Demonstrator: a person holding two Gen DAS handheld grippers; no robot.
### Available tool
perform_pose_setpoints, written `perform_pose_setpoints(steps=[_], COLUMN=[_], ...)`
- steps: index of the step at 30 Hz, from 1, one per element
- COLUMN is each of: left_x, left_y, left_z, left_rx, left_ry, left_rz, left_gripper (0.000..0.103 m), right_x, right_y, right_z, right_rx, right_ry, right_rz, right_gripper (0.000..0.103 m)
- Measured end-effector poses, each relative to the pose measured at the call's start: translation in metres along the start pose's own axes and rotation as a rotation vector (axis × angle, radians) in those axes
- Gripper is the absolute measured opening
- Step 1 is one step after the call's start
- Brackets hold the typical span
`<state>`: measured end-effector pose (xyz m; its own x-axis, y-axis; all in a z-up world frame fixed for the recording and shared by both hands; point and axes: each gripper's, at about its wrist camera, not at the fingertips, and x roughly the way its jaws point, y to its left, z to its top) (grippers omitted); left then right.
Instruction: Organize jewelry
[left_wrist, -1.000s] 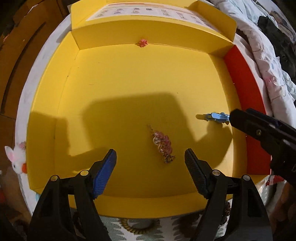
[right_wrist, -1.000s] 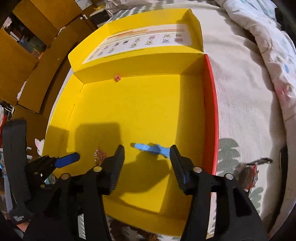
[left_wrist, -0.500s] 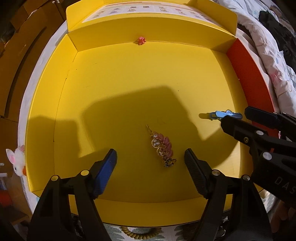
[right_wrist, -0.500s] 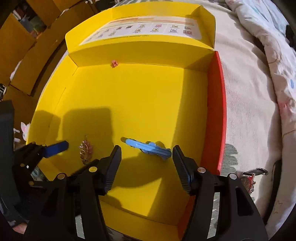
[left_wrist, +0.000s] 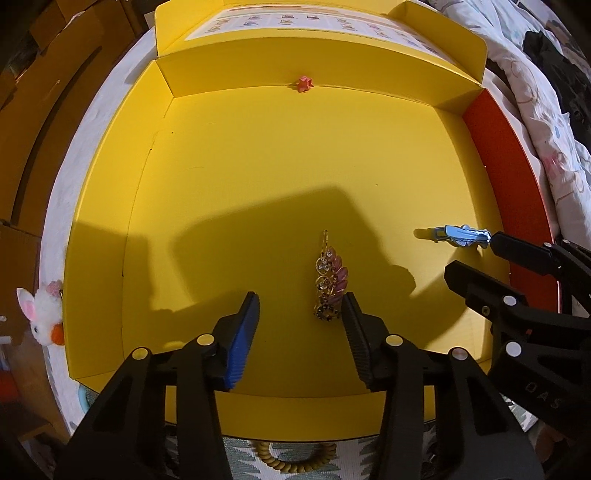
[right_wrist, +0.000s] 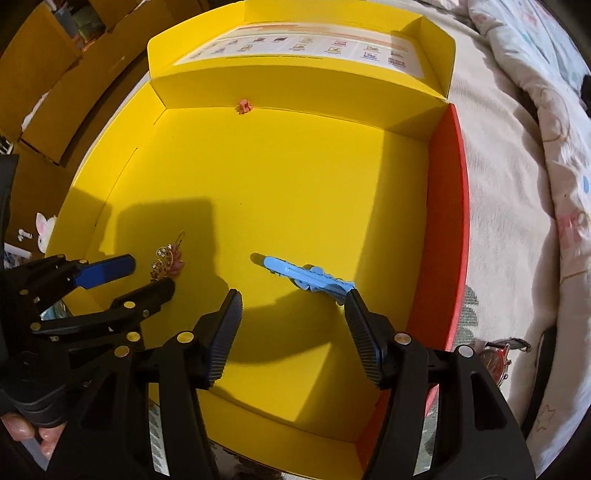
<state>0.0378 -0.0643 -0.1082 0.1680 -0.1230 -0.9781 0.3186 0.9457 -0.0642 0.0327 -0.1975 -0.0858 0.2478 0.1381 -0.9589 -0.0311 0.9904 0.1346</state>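
Note:
A gold and pink jewelled hair clip (left_wrist: 328, 284) lies on the floor of the open yellow box (left_wrist: 258, 166). My left gripper (left_wrist: 297, 306) points down over it with its jaws closing. The clip's near end lies between them, close beside the black right finger (left_wrist: 356, 332), and neither pad presses on it. A blue hair clip (right_wrist: 306, 275) lies nearer the box's red side wall (right_wrist: 447, 221). My right gripper (right_wrist: 291, 299) hangs open over it, and the clip's near end meets the tip of the right finger (right_wrist: 360, 325). The blue clip (left_wrist: 461, 235) also shows in the left wrist view.
A tiny pink clip (left_wrist: 304, 83) sits against the box's back wall. Outside the box lie a white bunny toy (left_wrist: 42, 317) at left, a coiled hair tie (left_wrist: 291, 458) in front and a red watch (right_wrist: 498, 358) at right. Bedding (right_wrist: 535, 147) borders the right, cardboard boxes (right_wrist: 48, 85) the left.
My left jaws have narrowed around the gold clip's near end. My right gripper has rolled and come in closer over the blue clip. Neither clip has moved.

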Motion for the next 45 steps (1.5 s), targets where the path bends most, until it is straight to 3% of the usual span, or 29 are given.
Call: perform_pose_setpoints(steps=[9,18,21,22,25,28,33,45], left_x=[0.0,0.002,0.003,0.0,0.005,0.006,0.009,0.007], left_y=[0.0,0.003,0.004,0.003,0.016,0.022,0.029,0.023], left_z=[-0.009,-0.005,-0.006,0.014,0.015,0.015,0.017,0.013], left_rx=[0.008,0.006,0.001,-0.001,-0.014,-0.024,-0.035,-0.025], left_ry=[-0.003,0.002,0.001,0.004,0.005,0.009,0.014,0.003], left_rz=[0.0,0.0,0.004,0.004,0.002,-0.011,-0.025,-0.083], left_gripper=[0.046,0.045,0.042,0.039,0.029,0.022,0.012,0.0], right_x=[0.001,0.019,0.019,0.019,0.018,0.019,0.019,0.004], right_y=[-0.007,0.01,0.012,0.014,0.019,0.025,0.023,0.009], right_z=[0.012,0.007,0.005,0.004,0.005,0.005,0.007,0.005], right_rx=[-0.044,-0.141,-0.136,-0.138,-0.144,-0.145,-0.12,-0.038], right_ry=[-0.011,0.015,0.017,0.015,0.019,0.021,0.02,-0.013], right_rz=[-0.003,-0.113,-0.13,-0.128,-0.105,-0.101,-0.081,-0.004], right_gripper=[0.061,0.063,0.056,0.049,0.027,0.019,0.017,0.017])
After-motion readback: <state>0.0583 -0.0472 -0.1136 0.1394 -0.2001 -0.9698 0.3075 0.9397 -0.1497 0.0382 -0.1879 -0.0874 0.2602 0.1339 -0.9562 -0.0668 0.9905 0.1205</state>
